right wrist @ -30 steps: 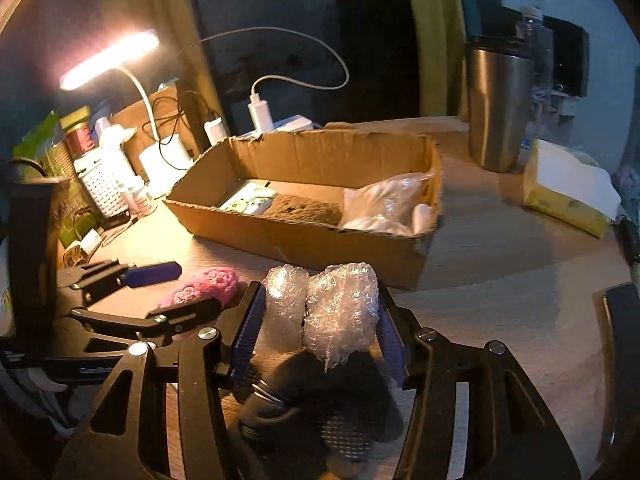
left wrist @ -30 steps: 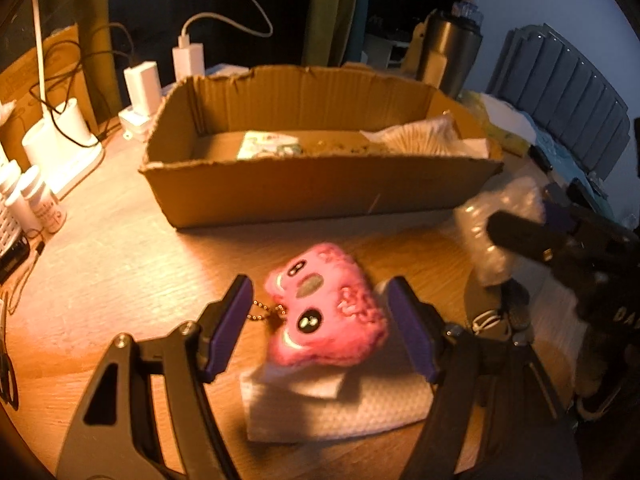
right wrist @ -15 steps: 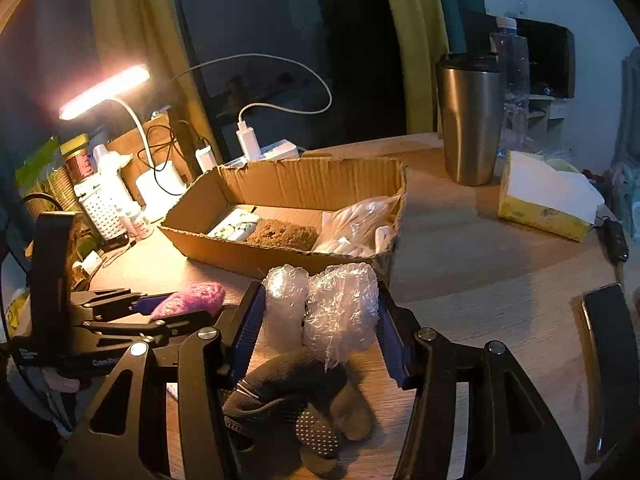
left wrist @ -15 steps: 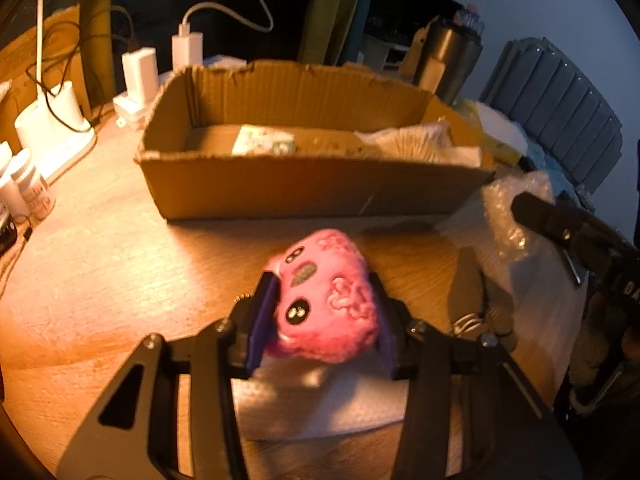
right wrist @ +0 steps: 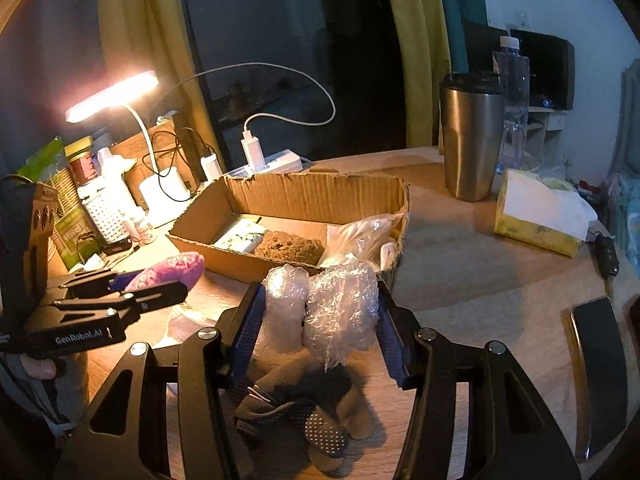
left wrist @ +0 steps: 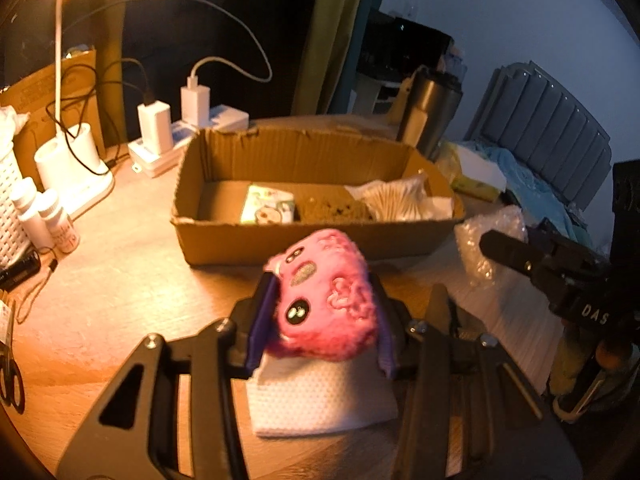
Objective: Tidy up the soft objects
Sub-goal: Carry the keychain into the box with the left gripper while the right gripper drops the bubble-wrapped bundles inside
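While clamping pink plush [left wrist: 326, 300] | left tool [left wrist: 322, 320] part-closed, lifted

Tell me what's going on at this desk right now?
A person is sorting soft things into a cardboard box. The left claw grips a pink plush toy, lifted off a white napkin. The right claw holds a wad of bubble wrap above a dark glove. Neither item is in the box yet.
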The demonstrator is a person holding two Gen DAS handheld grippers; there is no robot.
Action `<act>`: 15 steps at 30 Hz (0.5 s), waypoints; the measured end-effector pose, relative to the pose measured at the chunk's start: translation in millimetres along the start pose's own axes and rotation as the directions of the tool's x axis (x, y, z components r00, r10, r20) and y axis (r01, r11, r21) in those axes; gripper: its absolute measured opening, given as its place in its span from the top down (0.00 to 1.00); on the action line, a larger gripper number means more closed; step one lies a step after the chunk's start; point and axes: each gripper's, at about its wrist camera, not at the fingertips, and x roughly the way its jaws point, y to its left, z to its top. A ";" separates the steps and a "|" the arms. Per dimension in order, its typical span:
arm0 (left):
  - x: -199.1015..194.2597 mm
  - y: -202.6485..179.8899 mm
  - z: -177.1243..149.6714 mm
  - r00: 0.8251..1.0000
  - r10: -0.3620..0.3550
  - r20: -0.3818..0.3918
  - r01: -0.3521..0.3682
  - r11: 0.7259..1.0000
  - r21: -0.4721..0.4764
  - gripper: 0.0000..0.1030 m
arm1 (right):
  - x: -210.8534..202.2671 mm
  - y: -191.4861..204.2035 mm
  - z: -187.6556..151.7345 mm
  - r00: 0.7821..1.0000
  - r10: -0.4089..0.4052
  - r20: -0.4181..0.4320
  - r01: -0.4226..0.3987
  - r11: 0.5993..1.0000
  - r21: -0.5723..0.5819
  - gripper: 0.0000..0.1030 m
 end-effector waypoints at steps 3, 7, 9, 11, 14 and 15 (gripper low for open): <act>-6.4 2.7 4.9 1.000 0.000 0.025 0.000 1.000 -0.002 0.56 | -2.1 4.0 3.2 1.000 -0.001 0.005 0.001 1.000 -0.009 0.46; -15.5 5.7 9.9 0.998 0.006 0.057 -0.006 1.000 0.000 0.56 | -3.3 8.6 7.5 1.000 -0.003 0.009 0.004 1.000 -0.021 0.46; -19.4 7.9 13.1 0.997 0.013 0.073 -0.013 1.000 0.002 0.56 | -3.4 11.7 9.8 1.000 -0.004 0.011 0.005 1.000 -0.028 0.46; -22.9 10.8 15.2 0.996 0.016 0.085 -0.016 1.000 0.000 0.56 | -3.7 14.1 12.5 1.000 -0.004 0.013 0.004 0.999 -0.034 0.46; -28.0 14.4 19.6 0.994 0.019 0.104 -0.018 1.000 -0.005 0.56 | -2.4 17.1 16.9 1.000 -0.008 0.017 0.009 0.999 -0.045 0.46; -29.8 14.9 21.4 0.994 0.019 0.110 -0.019 1.000 -0.004 0.56 | -2.1 17.8 18.5 1.000 -0.010 0.019 0.011 0.999 -0.048 0.46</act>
